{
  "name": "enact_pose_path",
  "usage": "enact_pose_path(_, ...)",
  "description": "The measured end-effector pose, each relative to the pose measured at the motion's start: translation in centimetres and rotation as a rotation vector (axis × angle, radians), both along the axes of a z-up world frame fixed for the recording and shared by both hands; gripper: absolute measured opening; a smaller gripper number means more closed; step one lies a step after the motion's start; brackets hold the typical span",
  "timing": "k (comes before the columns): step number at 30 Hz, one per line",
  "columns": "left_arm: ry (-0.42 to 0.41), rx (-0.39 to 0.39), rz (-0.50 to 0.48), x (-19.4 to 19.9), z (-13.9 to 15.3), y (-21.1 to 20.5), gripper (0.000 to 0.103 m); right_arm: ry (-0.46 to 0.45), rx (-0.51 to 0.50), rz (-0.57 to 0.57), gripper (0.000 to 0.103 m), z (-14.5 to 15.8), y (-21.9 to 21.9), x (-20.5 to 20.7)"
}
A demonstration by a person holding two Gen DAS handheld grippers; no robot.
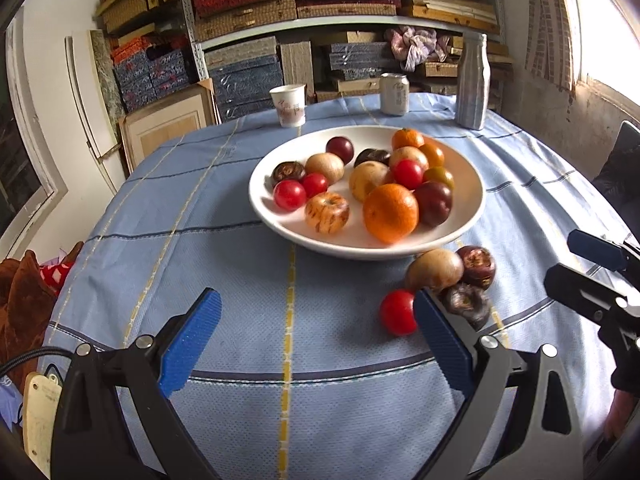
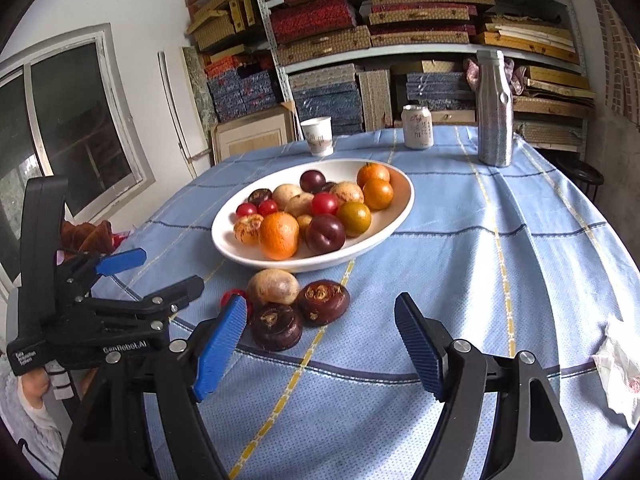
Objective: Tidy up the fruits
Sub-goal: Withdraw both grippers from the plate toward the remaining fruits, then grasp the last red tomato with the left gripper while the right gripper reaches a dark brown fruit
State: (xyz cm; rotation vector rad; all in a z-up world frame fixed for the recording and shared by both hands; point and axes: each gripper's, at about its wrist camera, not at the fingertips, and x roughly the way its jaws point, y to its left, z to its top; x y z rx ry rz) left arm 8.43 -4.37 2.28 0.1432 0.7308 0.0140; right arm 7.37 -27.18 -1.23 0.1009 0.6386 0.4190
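Facing four loose fruits on the worktop (image 2: 480, 280) before the bowl (image 2: 404, 204) | right hand-held gripper (image 2: 320, 344): jaws wide, empty; dark water chestnut (image 2: 276, 324) just ahead, toward its left finger, nearer this hand | left hand-held gripper (image 1: 316, 336): spread, empty; red tomato (image 1: 396, 312) beside its right finger | round fruits, no long axis.

A white bowl (image 1: 276, 216) sits just above the middle of the left wrist view, heaped with fruit: a large orange (image 1: 390, 212) at its near rim, a dark plum (image 1: 434, 203) touching it on the right, a striped apple (image 1: 327, 213) and two red tomatoes (image 1: 289, 195) to the left. Below the bowl, right of centre, four loose pieces cluster on the table: a tan fruit (image 1: 434, 269), two dark brown water chestnuts (image 1: 477, 266), and a red tomato (image 1: 397, 312) lower left of them.
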Motion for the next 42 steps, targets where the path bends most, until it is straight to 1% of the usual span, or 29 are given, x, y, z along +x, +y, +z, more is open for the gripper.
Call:
enact_pose_path(4, 0.038, -0.026, -0.023, 0.2, -0.7, 0.5, 0.094, 0.029, -0.016, 0.013, 0.077, -0.3, 0.3, 0.2)
enact_pose_path(9, 0.054, 0.012, -0.096, 0.0, -1.3, -1.1, 0.094, 0.035, -0.018, 0.018, 0.077, -0.3, 0.4, 0.0)
enact_pose_path(18, 0.140, -0.019, -0.145, 1.6, -2.5, -1.9, 0.094, 0.044, -0.012, 0.005, 0.077, -0.5, 0.1, 0.2)
enact_pose_path(19, 0.146, -0.022, -0.148, 1.8, -2.6, -2.0, 0.089, 0.045, -0.011, 0.003, 0.077, -0.6, 0.1, 0.2)
enact_pose_path(20, 0.155, -0.024, -0.149, 2.0, -2.7, -2.0, 0.082, 0.046, -0.010, 0.003, 0.077, -0.6, 0.1, 0.2)
enact_pose_path(23, 0.198, -0.040, -0.160, 2.8, -3.4, -2.1, 0.068, 0.046, -0.011, 0.003, 0.077, -0.6, 0.1, 0.2)
enact_pose_path(25, 0.217, -0.044, -0.167, 3.1, -3.7, -2.3, 0.066, 0.048, -0.011, 0.003, 0.077, -0.6, 0.1, 0.2)
enact_pose_path(27, 0.218, -0.042, -0.171, 3.2, -3.8, -2.4, 0.066, 0.048, -0.011, 0.003, 0.077, -0.6, 0.1, 0.2)
enact_pose_path(32, 0.231, -0.037, -0.192, 3.4, -4.0, -2.9, 0.053, 0.051, -0.012, 0.004, 0.077, -0.7, 0.1, 0.2)
enact_pose_path(34, 0.234, -0.028, -0.200, 3.4, -4.1, -3.1, 0.052, 0.053, -0.012, 0.004, 0.077, -0.8, 0.1, 0.2)
enact_pose_path(36, 0.232, -0.029, -0.205, 3.4, -4.0, -3.2, 0.048, 0.055, -0.013, 0.004, 0.077, -0.8, 0.1, 0.4)
enact_pose_path(37, 0.231, -0.030, -0.210, 3.4, -4.0, -3.2, 0.043, 0.056, -0.013, 0.004, 0.077, -0.8, 0.1, 0.3)
enact_pose_path(38, 0.231, -0.029, -0.214, 3.4, -4.0, -3.3, 0.036, 0.056, -0.012, 0.004, 0.077, -0.8, 0.1, 0.3)
enact_pose_path(41, 0.226, -0.023, -0.222, 3.3, -3.9, -3.5, 0.030, 0.056, -0.012, 0.005, 0.077, -0.8, 0.1, 0.4)
enact_pose_path(42, 0.221, -0.020, -0.223, 3.2, -3.9, -3.6, 0.030, 0.056, -0.013, 0.006, 0.077, -0.8, 0.1, 0.3)
